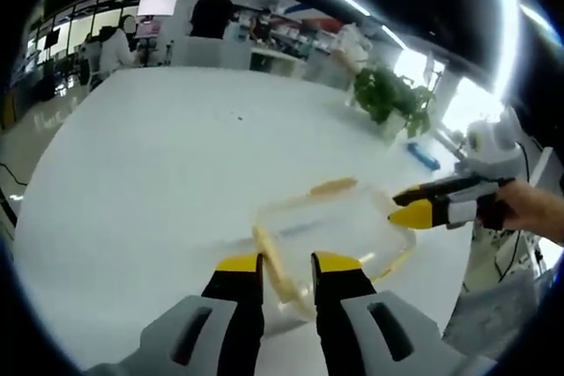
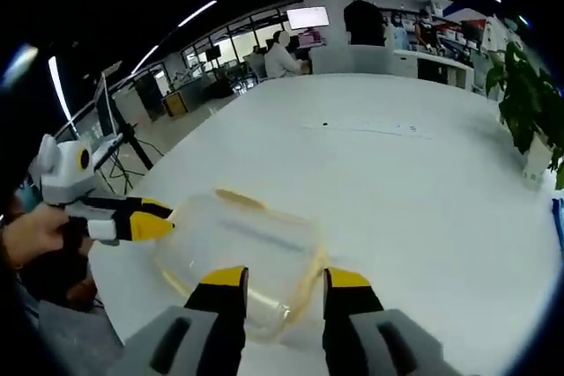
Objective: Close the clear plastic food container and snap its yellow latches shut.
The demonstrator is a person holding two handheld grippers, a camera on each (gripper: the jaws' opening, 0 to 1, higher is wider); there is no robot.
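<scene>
The clear plastic food container (image 1: 330, 231) sat on the white table (image 1: 159, 165), near its edge, between the two grippers. The left gripper (image 1: 286, 263) had its jaws parted either side of a yellow latch (image 1: 275, 266). The right gripper (image 2: 284, 277) stood spread over the opposite rim, gripping nothing. Whether the lid was fully seated was hard to make out through the clear plastic.

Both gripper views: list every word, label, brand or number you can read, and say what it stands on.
No text can be read.
Wall screen: lit, its content too blurred to read.
Clear plastic container: no label or print visible.
White table: dark specks and faint marks, not legible as writing.
Blue object by the potted plant: too small to tell.
</scene>
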